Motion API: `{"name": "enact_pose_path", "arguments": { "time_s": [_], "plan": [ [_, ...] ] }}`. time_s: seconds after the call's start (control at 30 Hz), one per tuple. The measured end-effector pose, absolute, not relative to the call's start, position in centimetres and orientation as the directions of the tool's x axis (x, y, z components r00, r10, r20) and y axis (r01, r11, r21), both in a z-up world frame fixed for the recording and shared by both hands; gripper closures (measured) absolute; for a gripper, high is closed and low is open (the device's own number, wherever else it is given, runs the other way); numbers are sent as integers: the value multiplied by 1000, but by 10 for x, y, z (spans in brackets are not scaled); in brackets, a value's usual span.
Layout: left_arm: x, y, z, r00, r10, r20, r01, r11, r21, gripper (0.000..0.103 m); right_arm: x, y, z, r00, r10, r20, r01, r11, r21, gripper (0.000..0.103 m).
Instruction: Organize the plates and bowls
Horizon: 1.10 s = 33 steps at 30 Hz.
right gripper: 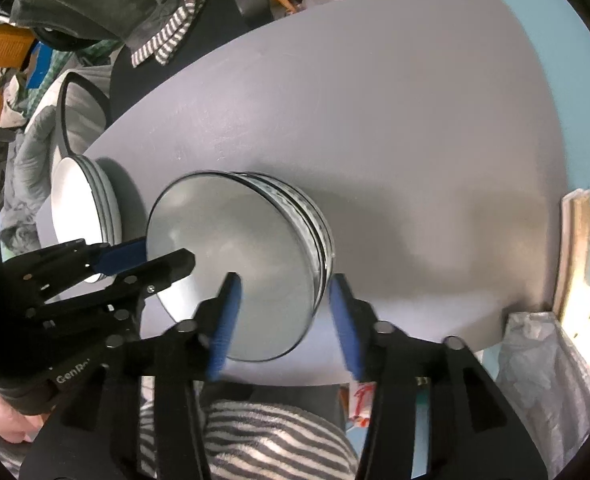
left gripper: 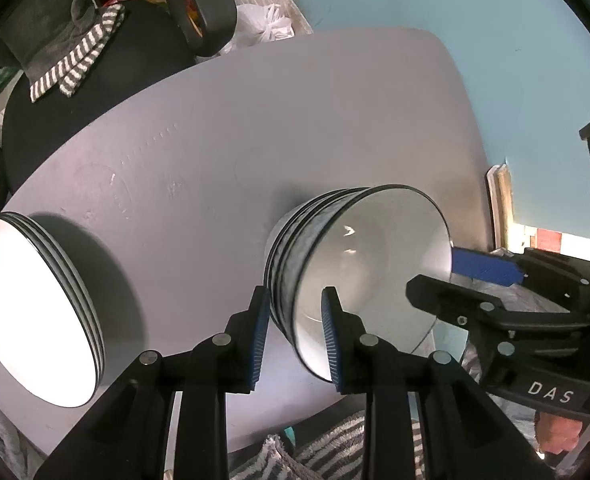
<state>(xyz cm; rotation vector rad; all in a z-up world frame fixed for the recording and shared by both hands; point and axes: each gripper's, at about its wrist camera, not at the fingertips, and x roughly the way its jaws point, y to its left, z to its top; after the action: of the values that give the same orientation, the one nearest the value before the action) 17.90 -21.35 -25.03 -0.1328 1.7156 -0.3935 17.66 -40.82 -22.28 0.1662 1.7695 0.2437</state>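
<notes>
Near the front edge of the grey desk (left gripper: 199, 128) I see the stack of bowls (left gripper: 335, 264), and a stack of plates (left gripper: 35, 312) rests well apart at the desk's left edge. My left tool (left gripper: 293, 332) straddles the top bowl's near-left rim, one blue pad outside the wall and one inside, jaws parted with a gap to the rim on both sides. My right tool (right gripper: 285, 320) straddles the opposite rim, jaws wider, pads clear of the wall. Neither tool grips anything; the stack rests on the desk.
</notes>
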Motion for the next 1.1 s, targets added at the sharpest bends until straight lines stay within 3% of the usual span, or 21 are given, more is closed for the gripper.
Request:
{"name": "enact_pose_path", "arguments": {
  "time_s": [0.23,0.3,0.37,0.43,0.57,0.7,0.77,1.1],
  "plan": [
    [179,-210,-246,-181,-314,-932,124,933,-338,75,177,-414,-219,-200,231,-952,-36,969,243,53],
    [179,-207,-244,-178,-319,-931,119,932,-342,65,176,-415,-216,-194,233,-953,-37,969,245,51],
    [178,-206,-242,-173,-324,-930,116,931,-345,50,175,-415,-213,-187,237,-954,-41,968,248,42],
    [177,-205,-240,-168,-314,-934,116,935,-336,46,173,-414,-211,-170,242,-955,-43,967,252,37],
    [172,-204,-232,-137,-311,-940,125,936,-328,34,172,-418,-207,-149,252,-956,-44,964,261,36],
    [167,-203,-224,-124,-333,-935,129,928,-348,33,169,-422,-204,-132,271,-953,-46,959,280,36],
    [166,-202,-221,-117,-323,-939,137,931,-337,25,167,-423,-203,-125,277,-953,-52,957,285,36],
    [146,-191,-213,-53,-325,-944,92,940,-329,25,155,-430,-187,-4,281,-960,-106,954,280,35]
  ]
}}
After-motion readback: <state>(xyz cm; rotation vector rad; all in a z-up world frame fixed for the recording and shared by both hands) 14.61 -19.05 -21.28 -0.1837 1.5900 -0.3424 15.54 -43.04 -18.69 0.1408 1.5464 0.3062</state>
